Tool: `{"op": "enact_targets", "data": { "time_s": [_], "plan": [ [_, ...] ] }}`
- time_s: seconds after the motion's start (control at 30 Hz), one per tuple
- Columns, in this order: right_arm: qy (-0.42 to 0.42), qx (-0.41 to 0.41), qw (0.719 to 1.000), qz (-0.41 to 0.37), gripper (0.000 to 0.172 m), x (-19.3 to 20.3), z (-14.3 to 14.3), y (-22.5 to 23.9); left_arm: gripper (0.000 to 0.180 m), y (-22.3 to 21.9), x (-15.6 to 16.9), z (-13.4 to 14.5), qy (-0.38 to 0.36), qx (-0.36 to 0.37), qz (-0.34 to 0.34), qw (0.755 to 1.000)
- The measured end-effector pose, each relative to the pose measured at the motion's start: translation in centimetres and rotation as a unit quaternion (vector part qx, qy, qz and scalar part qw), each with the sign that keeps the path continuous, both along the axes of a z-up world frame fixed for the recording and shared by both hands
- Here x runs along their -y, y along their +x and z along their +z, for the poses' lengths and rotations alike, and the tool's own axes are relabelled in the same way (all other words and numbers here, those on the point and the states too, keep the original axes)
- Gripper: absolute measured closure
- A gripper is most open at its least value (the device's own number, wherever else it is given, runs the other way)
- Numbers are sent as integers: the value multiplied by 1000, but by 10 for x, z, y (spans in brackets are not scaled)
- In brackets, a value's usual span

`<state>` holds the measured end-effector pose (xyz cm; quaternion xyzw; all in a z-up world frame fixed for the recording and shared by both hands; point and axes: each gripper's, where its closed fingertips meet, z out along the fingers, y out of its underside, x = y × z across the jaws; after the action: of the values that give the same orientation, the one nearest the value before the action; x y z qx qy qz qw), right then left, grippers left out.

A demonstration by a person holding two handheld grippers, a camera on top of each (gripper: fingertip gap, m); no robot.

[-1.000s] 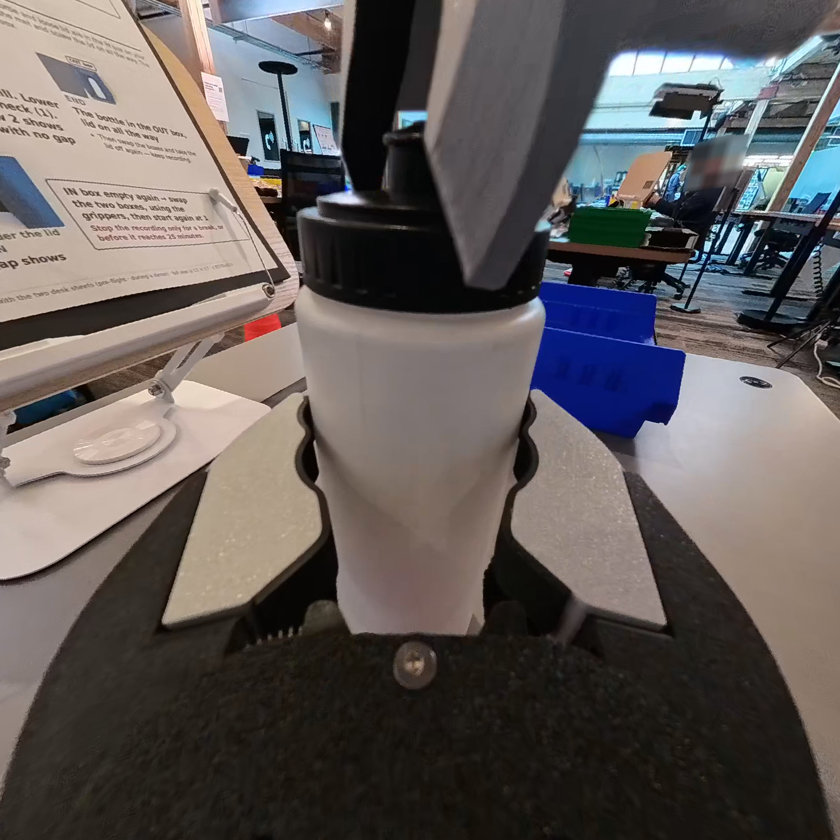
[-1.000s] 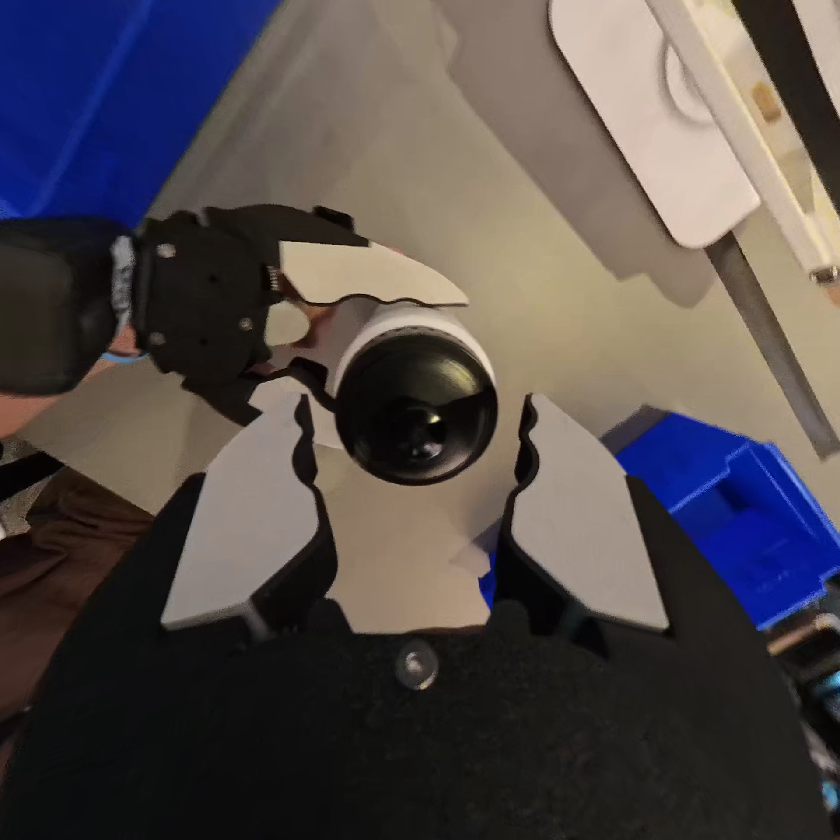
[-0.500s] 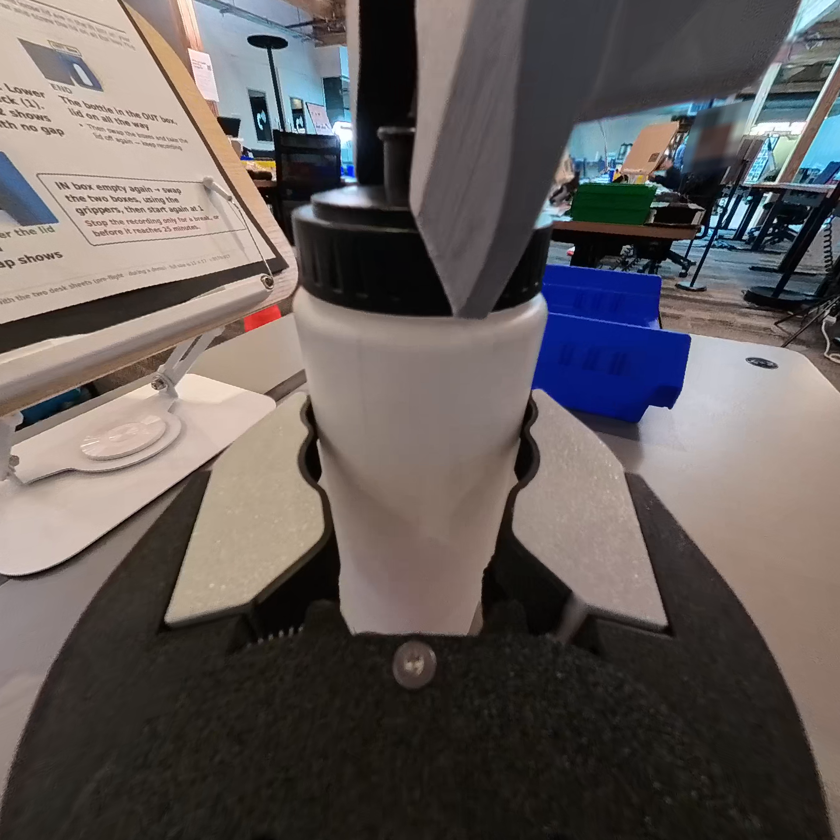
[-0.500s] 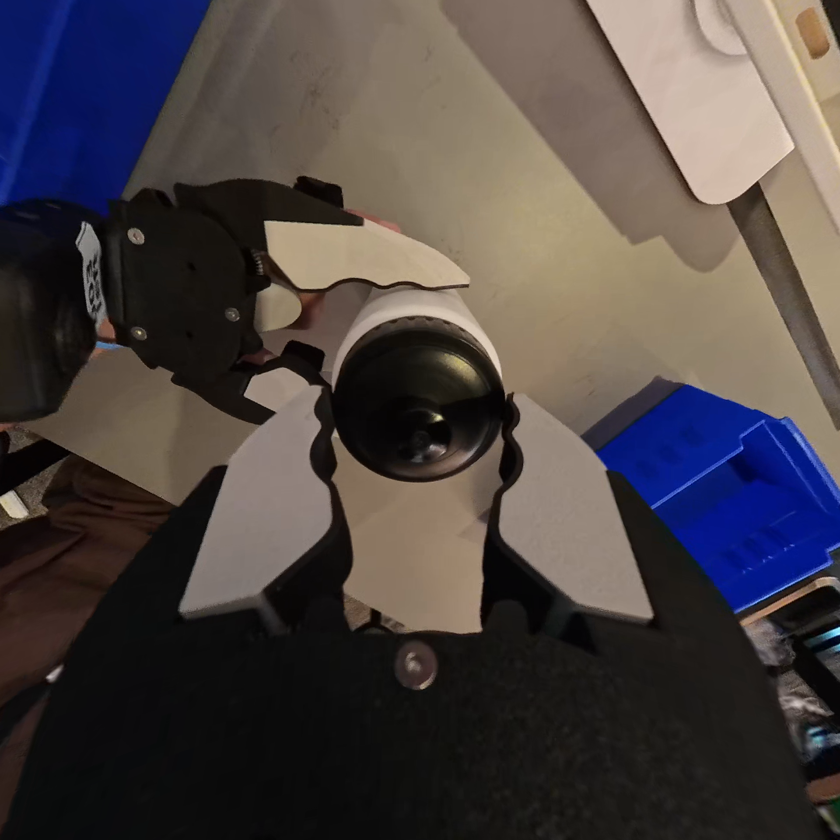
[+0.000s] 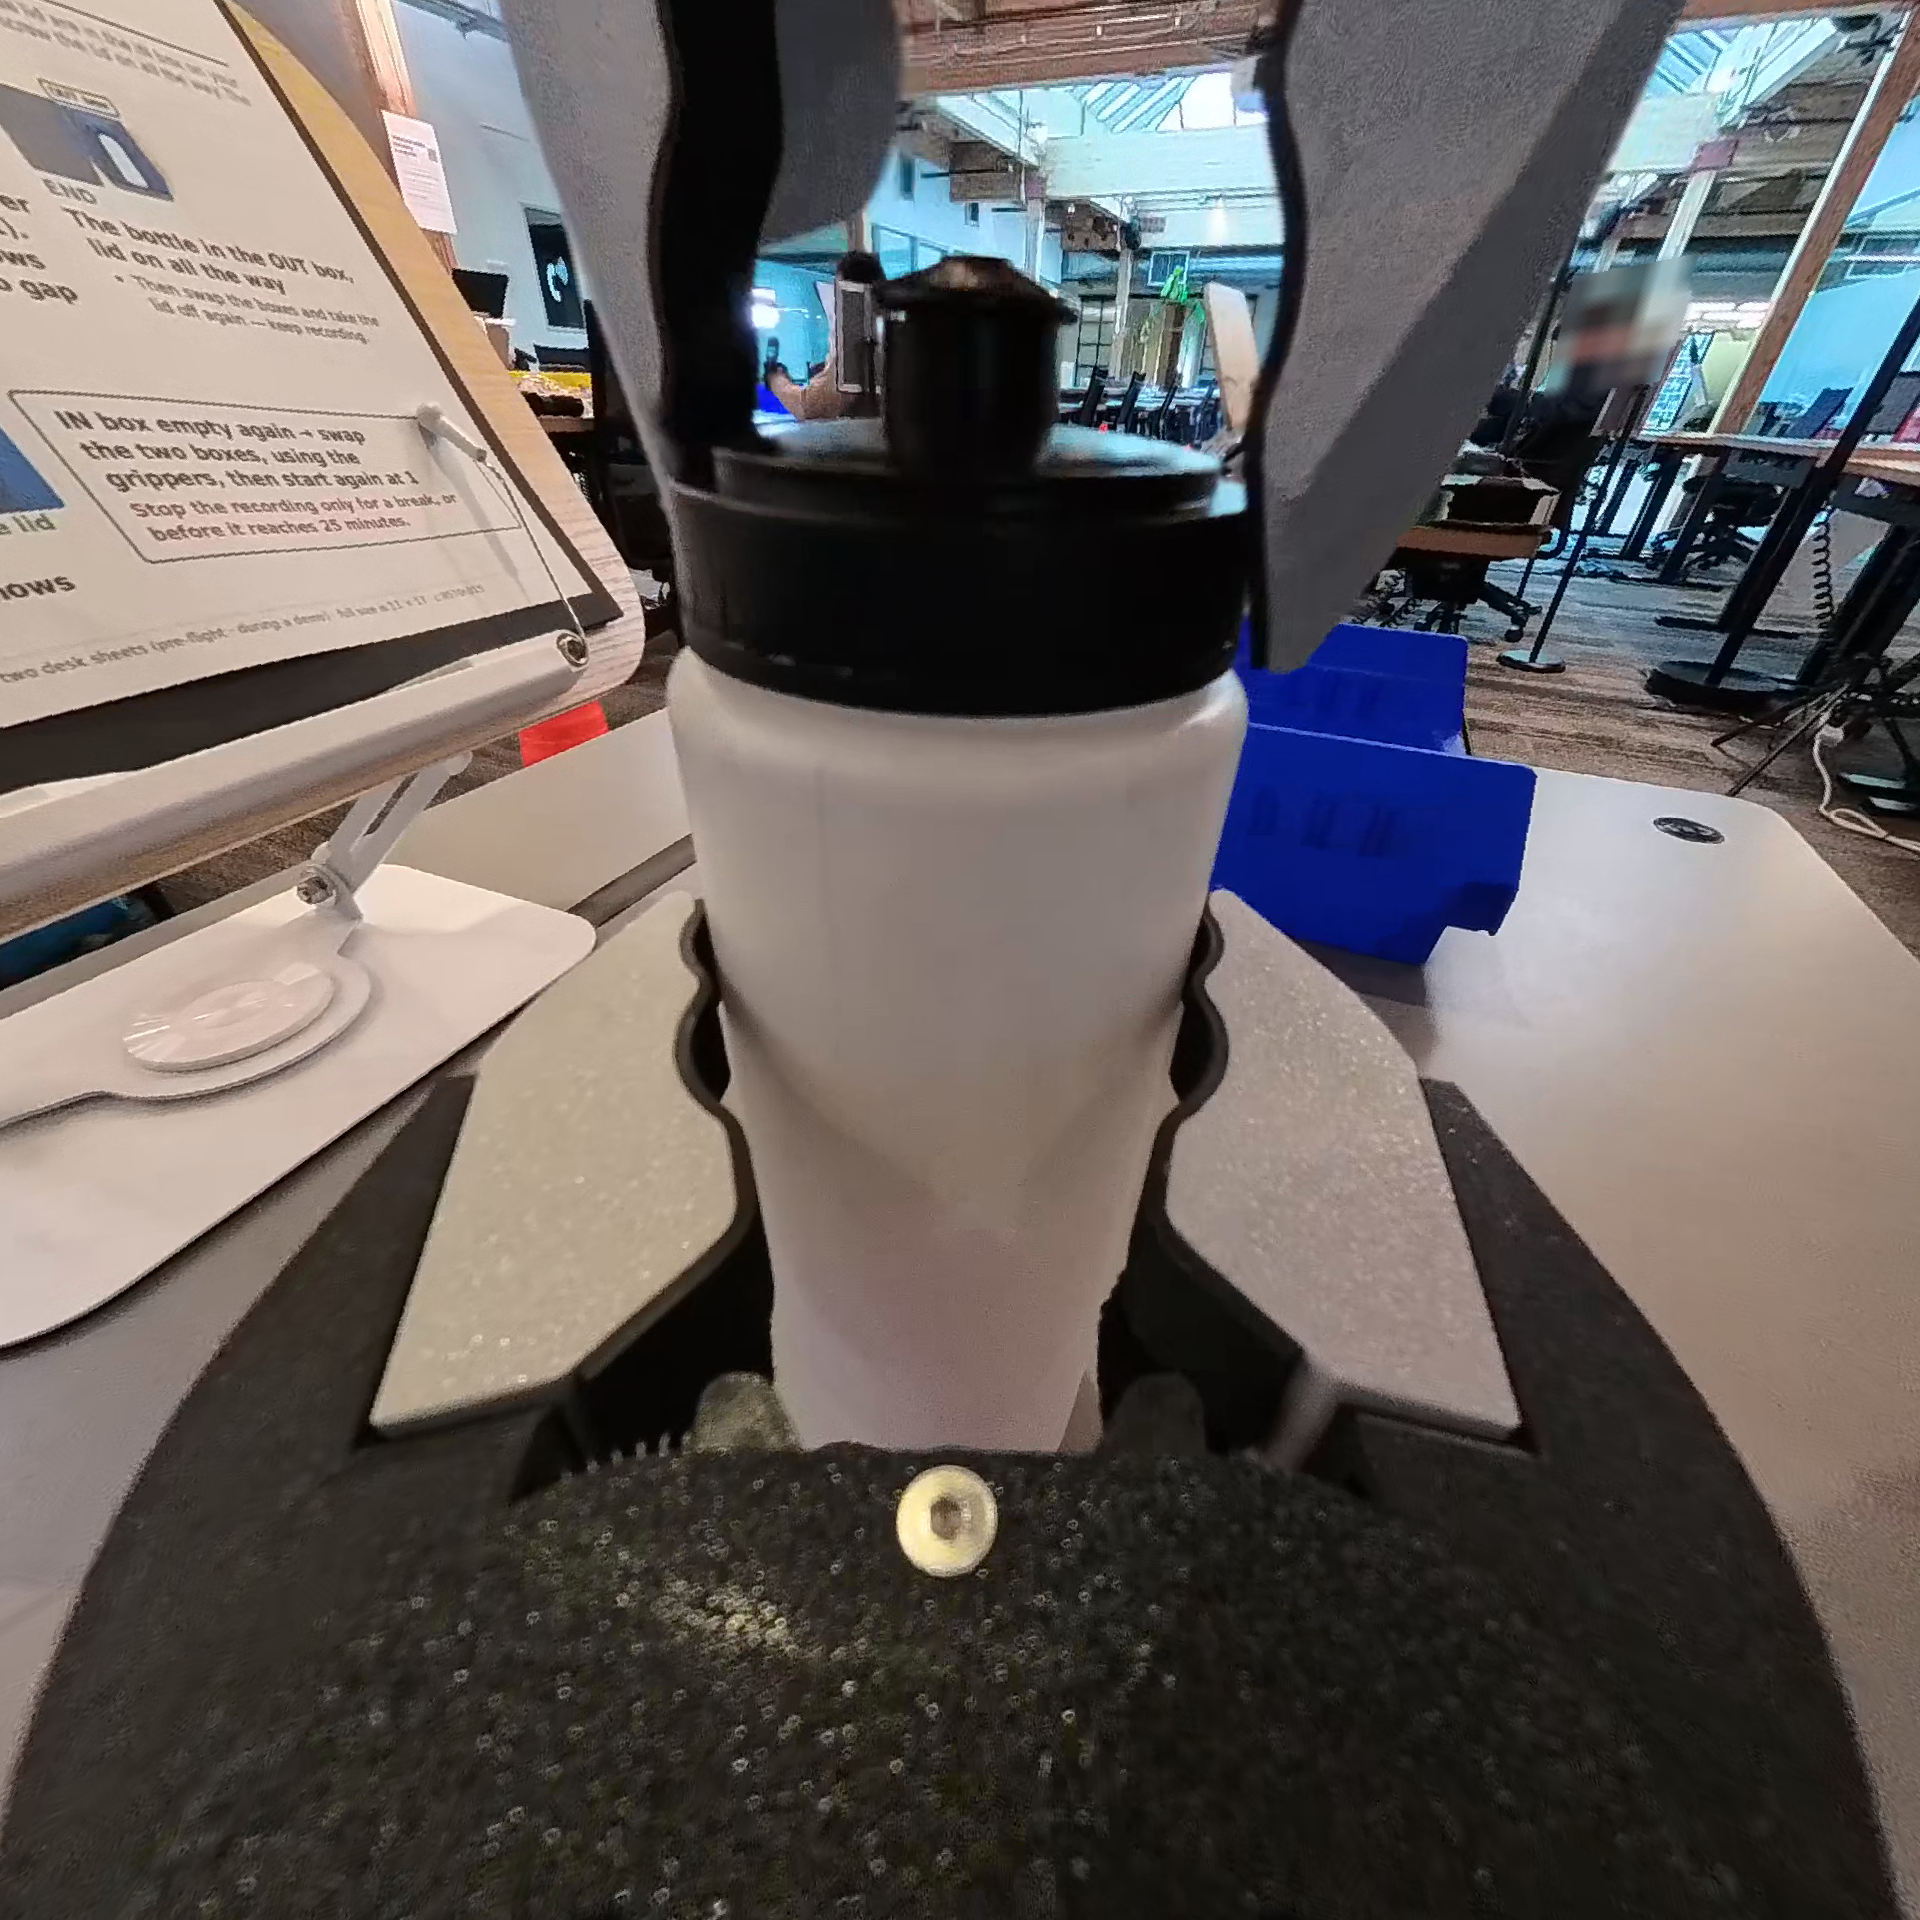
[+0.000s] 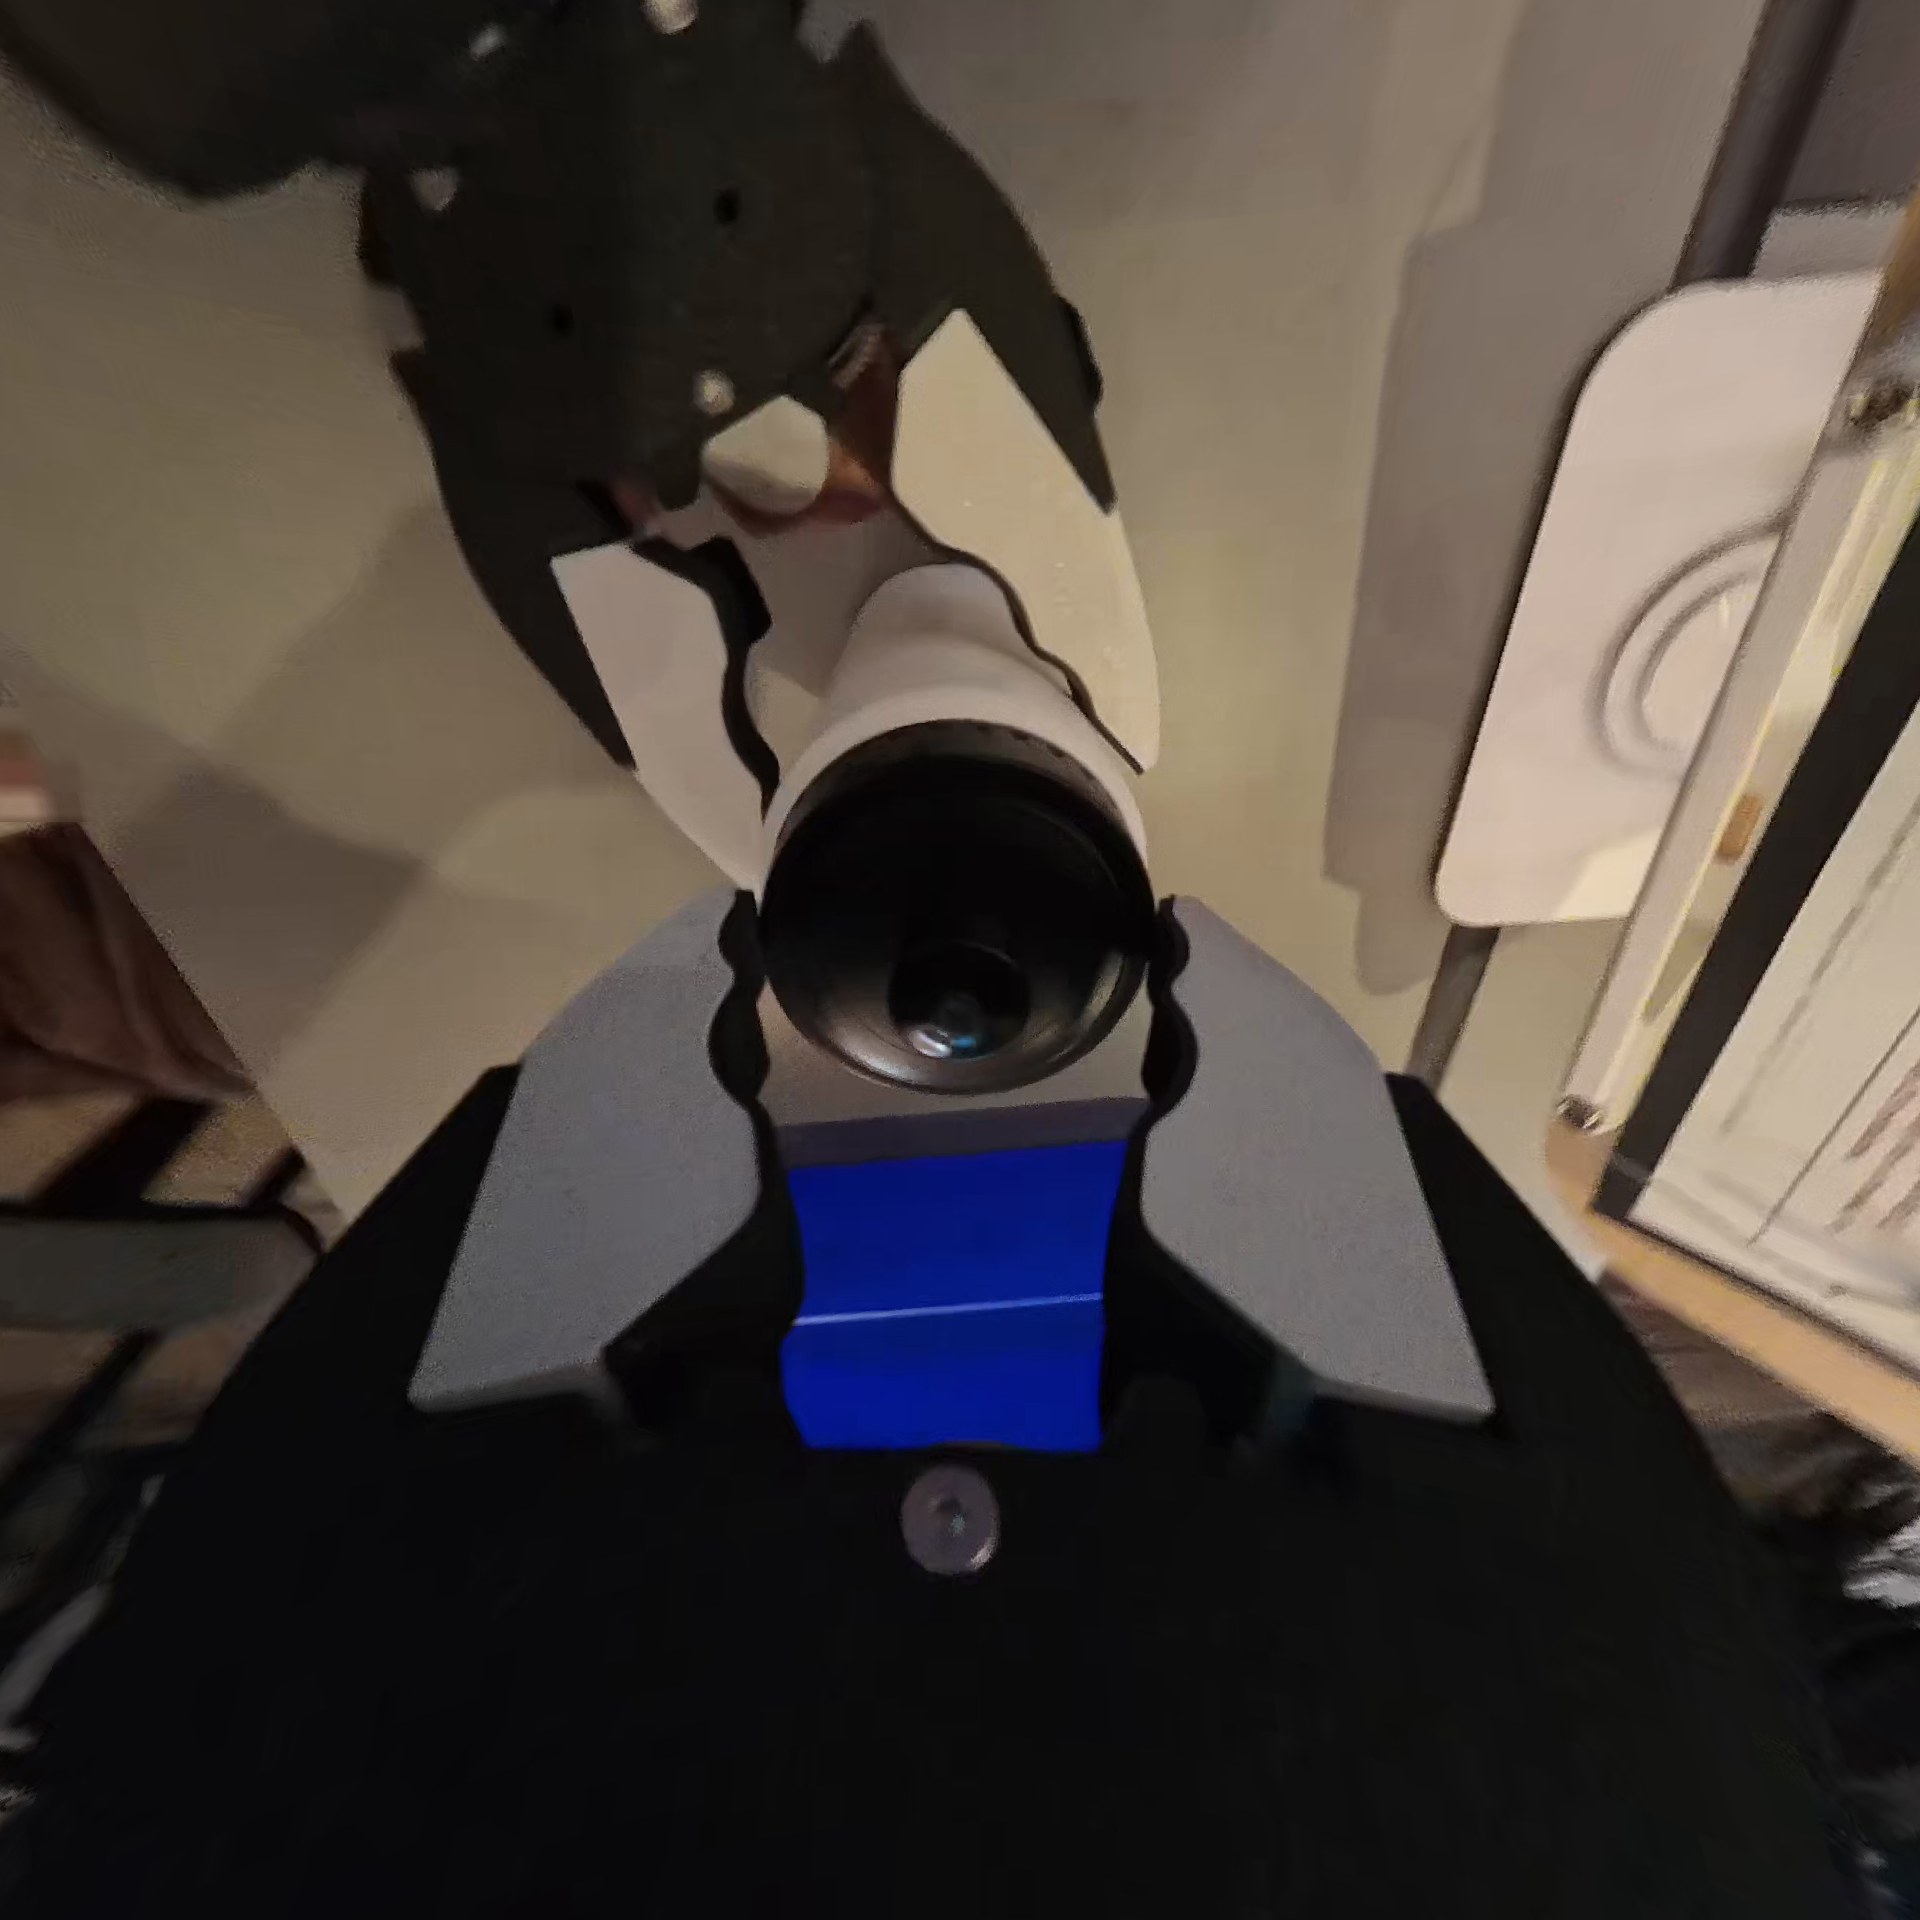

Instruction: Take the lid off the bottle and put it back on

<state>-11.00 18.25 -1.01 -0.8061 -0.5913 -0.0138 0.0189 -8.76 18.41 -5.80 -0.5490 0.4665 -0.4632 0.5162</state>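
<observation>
Daylight is flooding the hall behind the white bottle (image 5: 956,935) in the left wrist view, keeping it bright and fairly crisp, though wide-angle bending is curving the edges. The right wrist view is running dim and yellowish, with motion blur smearing its borders. Soft shadows are falling across the table (image 6: 208,520) there.

Open workshop (image 5: 1143,156), desks (image 5: 1766,468), carpet (image 5: 1621,644)
</observation>
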Motion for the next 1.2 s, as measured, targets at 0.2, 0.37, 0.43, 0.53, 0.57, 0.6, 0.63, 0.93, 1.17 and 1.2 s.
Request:
{"op": "enact_targets", "data": {
  "time_s": [0.2, 0.37, 0.43, 0.53, 0.57, 0.6, 0.63, 0.93, 1.17, 1.2],
  "plan": [
    [-4, 13, 975, 220, 100, 2, 0, 0, 96, 0, 4, 0, 3, -6, -5, 1000],
    [-8, 28, 962, 271, 100, 4, 0, 2, 96, 2, 7, 0, -1, -2, -9, 1000],
    [-1, 33, 965, 259, 100, 5, 0, 2, 96, 2, 8, 0, 0, -2, -7, 1000],
    [3, 36, 978, 207, 86, 13, 2, 1, 96, 3, 7, 0, -3, -2, -4, 1000],
    [8, 28, 982, 188, 84, 15, 4, -2, 96, 3, 7, 0, -3, 0, -4, 1000],
    [14, 12, 986, 168, 84, 16, 8, -6, 96, 3, 7, 0, -4, 0, -3, 1000],
    [24, -10, 989, 144, 80, 16, 13, -12, 96, 3, 7, 0, -3, 0, -3, 1000],
    [28, -83, 954, -288, 62, -5, 29, -8, 96, 3, 7, 0, -1, 3, 17, 1000],
    [45, -33, 904, -423, 60, -7, 16, 2, 96, 3, 6, 1, -1, 5, 23, 1000],
    [56, -33, 901, -429, 62, -10, 18, 3, 96, 3, 6, 0, -1, 5, 23, 1000]
  ]
}}
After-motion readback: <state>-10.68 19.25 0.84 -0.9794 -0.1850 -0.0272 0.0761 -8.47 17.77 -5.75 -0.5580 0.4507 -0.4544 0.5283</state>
